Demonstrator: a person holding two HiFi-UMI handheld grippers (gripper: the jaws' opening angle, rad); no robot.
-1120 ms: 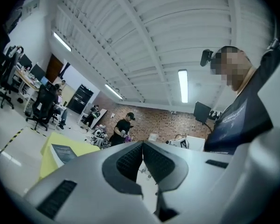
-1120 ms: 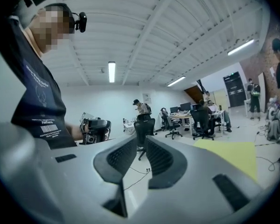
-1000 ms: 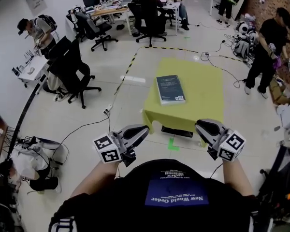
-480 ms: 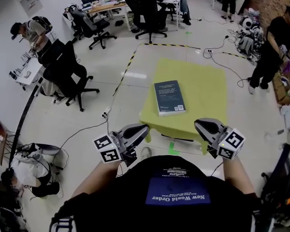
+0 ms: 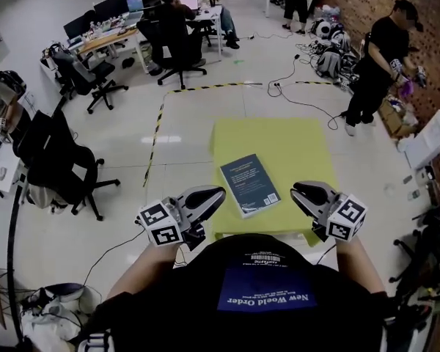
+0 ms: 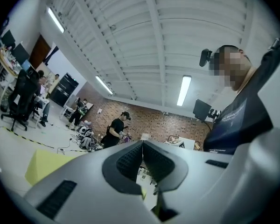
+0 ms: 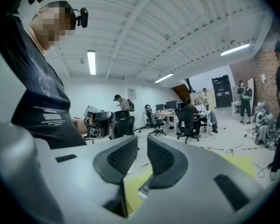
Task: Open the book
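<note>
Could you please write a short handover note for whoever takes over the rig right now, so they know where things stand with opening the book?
Left gripper: jaws together, empty, held in the air at the table's near edge.
Right gripper: jaws slightly apart, empty, also in the air at the near edge.
Book: lies flat and closed on the yellow table, close to its near edge, between the two grippers; neither touches it.
Done: nothing on the book yet.
Left to do: bring a gripper down to the cover's edge, lift the cover and fold the book open.
</note>
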